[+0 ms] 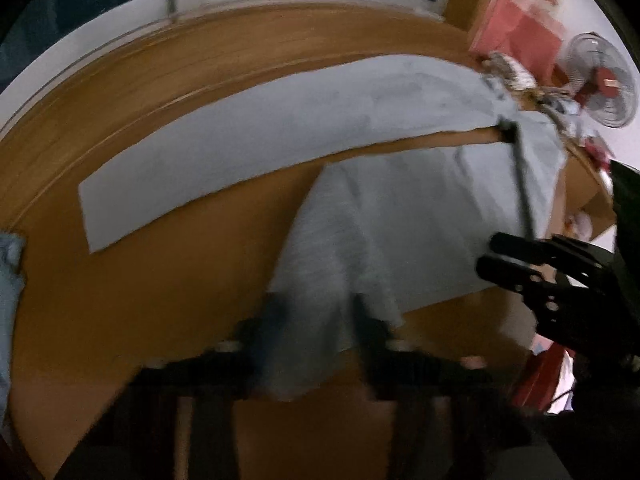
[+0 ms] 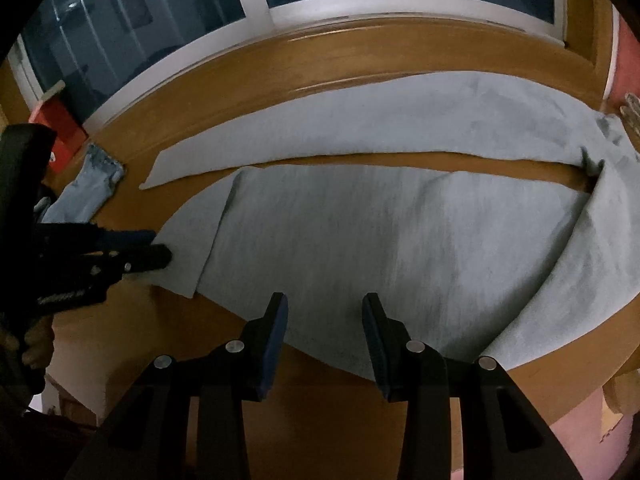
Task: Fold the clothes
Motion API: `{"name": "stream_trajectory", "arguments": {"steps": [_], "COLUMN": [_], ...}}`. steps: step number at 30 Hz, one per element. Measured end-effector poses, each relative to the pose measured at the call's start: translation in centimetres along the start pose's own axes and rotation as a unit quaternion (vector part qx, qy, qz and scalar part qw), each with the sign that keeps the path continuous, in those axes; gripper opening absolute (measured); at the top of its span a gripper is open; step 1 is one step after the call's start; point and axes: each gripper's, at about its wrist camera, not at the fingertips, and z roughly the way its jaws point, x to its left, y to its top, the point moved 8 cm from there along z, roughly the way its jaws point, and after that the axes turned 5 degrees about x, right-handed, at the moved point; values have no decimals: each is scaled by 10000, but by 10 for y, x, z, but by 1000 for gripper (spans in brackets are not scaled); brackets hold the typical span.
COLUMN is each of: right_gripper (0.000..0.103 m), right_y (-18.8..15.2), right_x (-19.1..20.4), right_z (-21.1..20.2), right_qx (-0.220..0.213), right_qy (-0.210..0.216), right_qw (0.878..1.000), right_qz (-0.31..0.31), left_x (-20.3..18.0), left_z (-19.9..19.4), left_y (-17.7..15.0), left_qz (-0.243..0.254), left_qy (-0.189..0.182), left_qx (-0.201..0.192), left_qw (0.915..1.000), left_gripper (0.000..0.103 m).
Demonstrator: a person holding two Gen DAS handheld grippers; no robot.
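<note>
Grey sweatpants (image 2: 400,232) lie spread on the wooden table (image 2: 320,60), both legs running left and the waist at the right. The far leg (image 2: 360,128) is flat. The near leg's hem end (image 2: 192,248) is folded over. My left gripper (image 2: 160,246) is shut on that hem end; in the blurred left wrist view the grey cloth (image 1: 320,280) bunches between its fingers (image 1: 318,312). My right gripper (image 2: 325,300) stands open over the near edge of the near leg, with the cloth lying flat beneath it. It also shows at the right of the left wrist view (image 1: 490,254). A dark drawstring (image 1: 520,184) trails from the waist.
Light blue jeans (image 2: 92,188) lie at the table's left end beside a red box (image 2: 60,128). A window runs behind the table. Past the right end are a fan (image 1: 600,80), clutter and a cardboard box (image 1: 588,200). A hand (image 2: 36,344) holds the left gripper.
</note>
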Motion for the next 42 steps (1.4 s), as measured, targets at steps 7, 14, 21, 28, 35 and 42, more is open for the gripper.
{"name": "stream_trajectory", "arguments": {"steps": [7,14,21,28,35,42], "right_gripper": [39,40,39,39,39,40], "right_y": [-12,-31,-38,-39,-38,-38], "right_x": [-4,-1,-6,-25,-32,-21], "right_z": [-11,-21,-33,-55,-47,-34], "right_qx": [9,130,153,-93,-50,71], "right_qy": [172,234,350,216,192,114], "right_qw": [9995,9967,9967,9985,9990,9957], "right_qz": [-265,-772,-711,-495,-395,-918], "left_x": [-3,-7,-33,-57,-42,-13], "left_z": [-4,-18,-39,-29,-7,-7], "left_y": [-27,-56,-51,-53,-59,-55], "left_qz": [-200,-461,-174,180,-49,-454], "left_qy": [276,426,335,430,554,1098], "left_qx": [207,312,0,-8,144,-41], "left_qw": [9992,9975,9993,9989,9984,9929], "left_gripper": [15,15,48,70,70,70]}}
